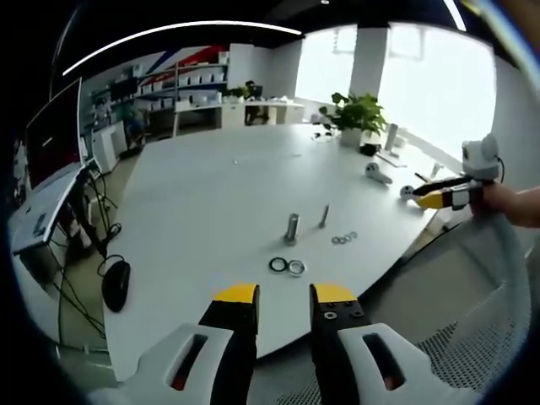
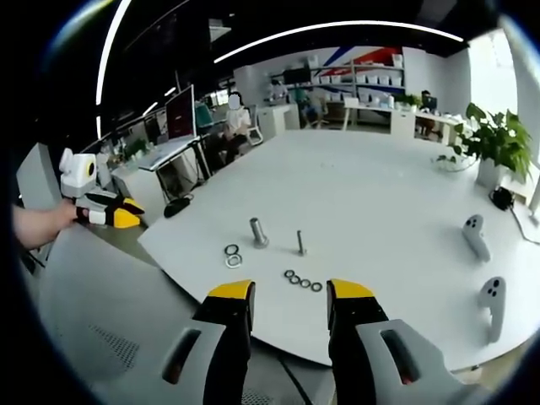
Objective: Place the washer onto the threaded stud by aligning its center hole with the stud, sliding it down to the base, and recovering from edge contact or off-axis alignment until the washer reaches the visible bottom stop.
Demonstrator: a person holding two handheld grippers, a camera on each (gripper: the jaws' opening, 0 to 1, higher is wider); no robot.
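Yellow-tipped left gripper (image 1: 283,295), right gripper (image 2: 289,291) hover off table (image 1: 211,194) edge, jaws parted.

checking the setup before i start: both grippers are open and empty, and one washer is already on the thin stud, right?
Not quite. The thin stud is bare: in the right gripper view the three small washers lie flat on the table in front of it, and two larger rings lie beside the thick bolt. The rest holds: the left gripper and right gripper are open and empty.
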